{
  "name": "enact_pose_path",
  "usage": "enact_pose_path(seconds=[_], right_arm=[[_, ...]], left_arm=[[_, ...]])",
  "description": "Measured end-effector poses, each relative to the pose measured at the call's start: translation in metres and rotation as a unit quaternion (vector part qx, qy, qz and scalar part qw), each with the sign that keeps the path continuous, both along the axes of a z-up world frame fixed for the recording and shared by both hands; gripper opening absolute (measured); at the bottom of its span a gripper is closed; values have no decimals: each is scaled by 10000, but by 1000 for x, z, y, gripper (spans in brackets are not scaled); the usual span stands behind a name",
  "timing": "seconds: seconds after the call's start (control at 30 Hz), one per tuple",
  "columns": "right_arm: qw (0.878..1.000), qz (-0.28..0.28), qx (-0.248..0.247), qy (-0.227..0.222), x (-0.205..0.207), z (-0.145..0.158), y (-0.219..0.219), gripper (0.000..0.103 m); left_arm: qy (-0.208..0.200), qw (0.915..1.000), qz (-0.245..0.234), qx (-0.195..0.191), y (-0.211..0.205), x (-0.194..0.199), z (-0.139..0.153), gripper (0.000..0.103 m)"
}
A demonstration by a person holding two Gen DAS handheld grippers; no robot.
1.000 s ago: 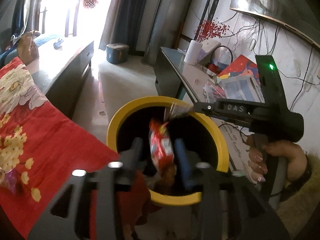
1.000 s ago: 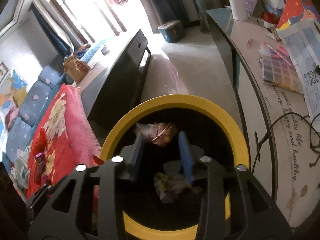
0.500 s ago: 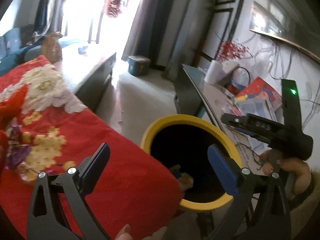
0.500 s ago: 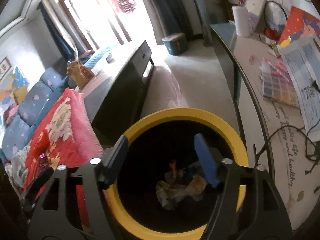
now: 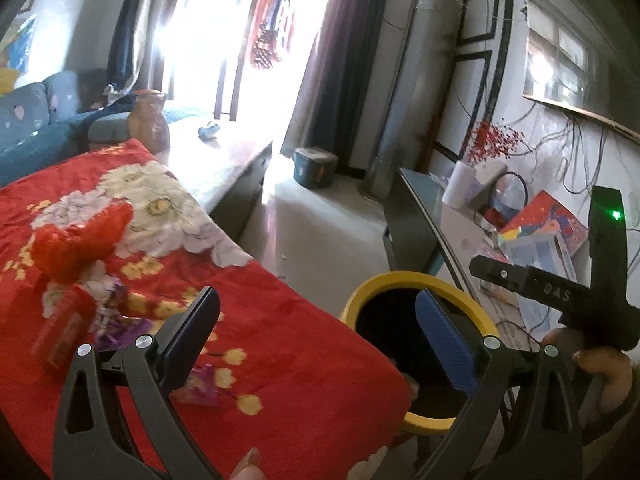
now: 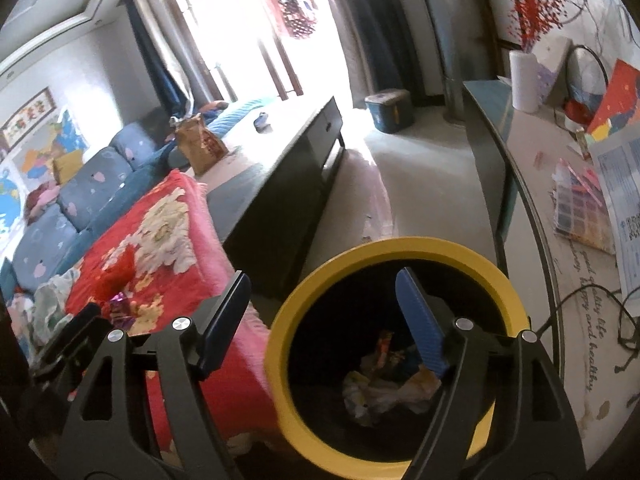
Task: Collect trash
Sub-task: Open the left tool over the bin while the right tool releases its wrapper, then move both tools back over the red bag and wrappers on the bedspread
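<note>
Right now we are looking across the red floral blanket (image 5: 280, 380), which is filling the lower left of the left wrist view. Next in size, the yellow-rimmed bin (image 6: 384, 256) is sitting at the lower centre of the right wrist view, touching the blanket's edge, with crumpled wrappers (image 6: 384, 388) lying at its bottom. We are holding the left gripper (image 5: 316, 336) with its fingers spread wide apart and nothing between them, straddling the blanket and the bin. The right gripper (image 6: 320, 316) is likewise gaping, empty, over the bin's mouth. On the blanket, at the left of the left wrist view, a red snack bag (image 5: 80, 240), a red packet (image 5: 64, 332) and purple wrappers (image 5: 120, 320) are lying close together.
</note>
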State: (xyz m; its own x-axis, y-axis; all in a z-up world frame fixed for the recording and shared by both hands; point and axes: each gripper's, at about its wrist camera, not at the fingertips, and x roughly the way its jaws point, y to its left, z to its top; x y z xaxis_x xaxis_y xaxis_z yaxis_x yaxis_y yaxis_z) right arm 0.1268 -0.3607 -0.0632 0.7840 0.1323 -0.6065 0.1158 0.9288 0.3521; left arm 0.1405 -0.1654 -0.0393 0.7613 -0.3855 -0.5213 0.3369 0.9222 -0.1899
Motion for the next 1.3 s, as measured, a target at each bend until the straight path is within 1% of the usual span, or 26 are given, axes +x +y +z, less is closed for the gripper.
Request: enact_pose_path(seconds=[0.17,0.43,0.7,1.07,1.3], right_arm=[[9996,233,-58,-129,-3,8,17,67],[9978,588,-154,-251,-5,16,43,67],[9941,991,-240,-356,-7,25,73,67],[9846,1689,-320,-318,-3,33,126,67],[9753,2186,-269,-193,12,37,168,67]], left_arm=[[-100,9996,244,-64,15,-1,8,95],[-302,9974,651,-30,44,-3,19,95],[-374,9938,1037,-158,78,-3,24,95],[-376,9857,1604,-354,131,-2,25,95],[-348,9776,2021,-481,175,2,27,95]])
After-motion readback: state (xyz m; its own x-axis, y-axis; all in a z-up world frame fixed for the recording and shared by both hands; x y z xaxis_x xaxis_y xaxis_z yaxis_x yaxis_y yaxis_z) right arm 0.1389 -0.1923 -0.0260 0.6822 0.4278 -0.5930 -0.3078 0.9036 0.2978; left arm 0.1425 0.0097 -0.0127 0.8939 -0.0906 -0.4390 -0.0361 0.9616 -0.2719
